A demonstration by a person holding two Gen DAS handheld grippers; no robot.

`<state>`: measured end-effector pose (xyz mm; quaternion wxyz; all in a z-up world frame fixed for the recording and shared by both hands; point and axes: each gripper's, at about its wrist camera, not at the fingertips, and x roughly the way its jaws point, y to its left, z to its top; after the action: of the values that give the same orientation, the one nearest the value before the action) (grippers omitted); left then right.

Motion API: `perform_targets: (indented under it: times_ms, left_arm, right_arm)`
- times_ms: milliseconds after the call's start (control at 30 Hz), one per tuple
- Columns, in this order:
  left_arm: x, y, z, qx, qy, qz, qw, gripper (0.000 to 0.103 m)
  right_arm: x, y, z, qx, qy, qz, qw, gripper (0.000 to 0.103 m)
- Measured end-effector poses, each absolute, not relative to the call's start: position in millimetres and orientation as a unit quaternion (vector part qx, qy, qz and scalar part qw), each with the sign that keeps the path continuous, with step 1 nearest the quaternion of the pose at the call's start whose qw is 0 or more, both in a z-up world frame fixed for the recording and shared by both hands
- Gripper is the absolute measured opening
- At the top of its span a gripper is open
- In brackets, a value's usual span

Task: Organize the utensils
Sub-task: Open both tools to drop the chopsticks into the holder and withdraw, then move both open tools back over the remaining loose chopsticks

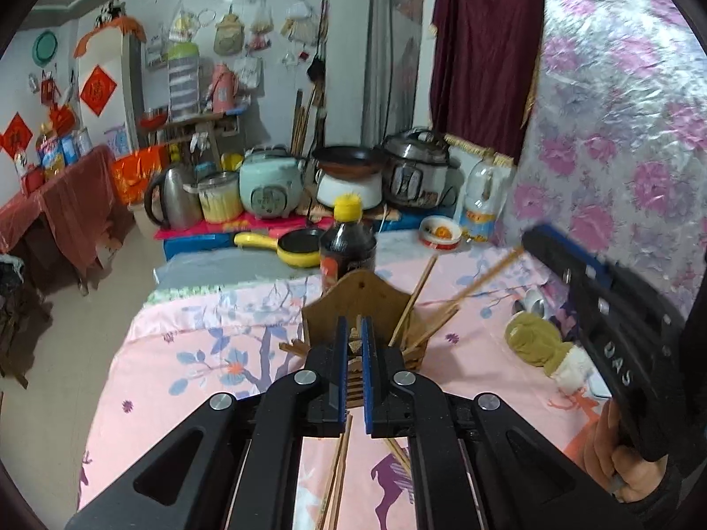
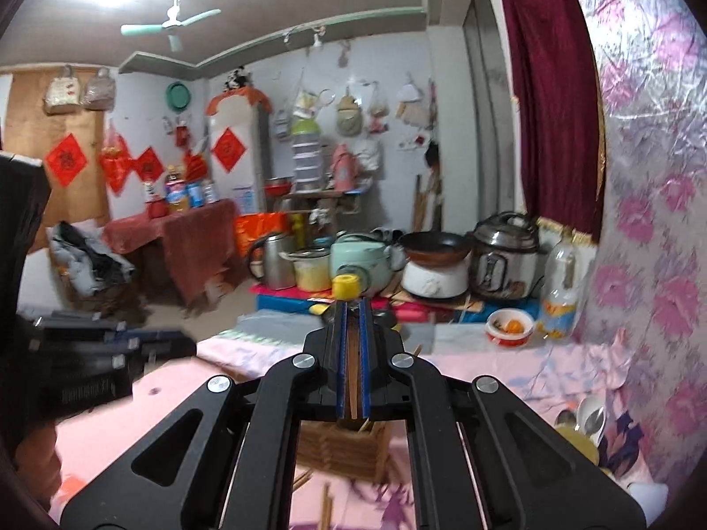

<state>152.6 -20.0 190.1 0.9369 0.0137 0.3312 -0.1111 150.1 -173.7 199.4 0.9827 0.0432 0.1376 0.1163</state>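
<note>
Left wrist view: your left gripper [image 1: 353, 344] has its fingers nearly together with nothing visibly held, above the wooden chopstick holder [image 1: 371, 309] on the pink cloth [image 1: 199, 353]. At right, your right gripper [image 1: 526, 243], lettered "DAS", pinches a chopstick [image 1: 486, 274].

Right wrist view: your right gripper [image 2: 352, 331] clamps a chopstick [image 2: 352, 380] above the holder [image 2: 340, 446].

the chopstick holder [image 1: 360, 304] looks like matt, slatted wood, as do the chopsticks [image 1: 415, 296] in it. the tablecloth [image 1: 199, 353] is smooth printed cloth. the kettle [image 1: 176, 198] is glossy metal, the sauce bottle [image 1: 347, 249] shiny dark plastic, the wall covering [image 1: 618, 110] crinkled and glossy.
</note>
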Motion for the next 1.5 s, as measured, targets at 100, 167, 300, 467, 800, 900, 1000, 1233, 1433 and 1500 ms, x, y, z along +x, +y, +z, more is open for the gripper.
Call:
perform_targets:
  times_ms: [100, 167, 300, 467, 800, 900, 1000, 1233, 1433, 1500]
  left_arm:
    - [174.5, -20.6, 165.2, 0.005, 0.351, -0.106, 0.93, 0.006]
    - [183.4, -19.6, 150.9, -0.002, 0.367, -0.107, 0.924, 0.011]
    - [179.7, -4.3, 143.2, -0.029, 0.351, -0.093, 0.931, 0.072]
    - [164.4, 20.1, 142.3, -0.064, 0.333, -0.077, 0.938, 0.09]
    - [115.1, 63.3, 64.3, -0.055, 0.381, -0.001, 0.923, 0.097]
    - [100.2, 71.9, 28.9, -0.038, 0.408, 0.006, 0.912, 0.097]
    - [86.8, 80.0, -11.9, -0.012, 0.449, 0.014, 0.893, 0.097]
    - [81.2, 73.8, -33.2, 0.014, 0.489, -0.006, 0.872, 0.097]
    - [84.2, 62.7, -40.6, 0.029, 0.499, -0.017, 0.866, 0.097]
    - [84.9, 58.7, -41.7, 0.035, 0.503, -0.018, 0.864, 0.097]
  right_arm:
    - [175.8, -160.6, 180.2, 0.028, 0.157, 0.104, 0.982, 0.006]
    - [194.7, -153.2, 161.3, 0.023, 0.196, 0.115, 0.973, 0.008]
    - [184.2, -167.8, 153.3, 0.056, 0.201, 0.123, 0.97, 0.029]
    - [142.9, -185.5, 154.8, 0.046, 0.171, 0.105, 0.979, 0.068]
    - [67.3, -220.0, 93.6, 0.032, 0.22, 0.096, 0.97, 0.097]
    - [56.1, -227.3, 64.6, 0.037, 0.253, 0.091, 0.963, 0.097]
    - [57.5, -230.4, 44.2, 0.041, 0.291, 0.084, 0.952, 0.097]
    - [62.5, -235.3, 35.9, 0.061, 0.315, 0.081, 0.944, 0.097]
    - [64.1, -233.3, 35.0, 0.057, 0.323, 0.079, 0.941, 0.097]
    - [64.1, -232.1, 34.4, 0.052, 0.324, 0.077, 0.942, 0.097]
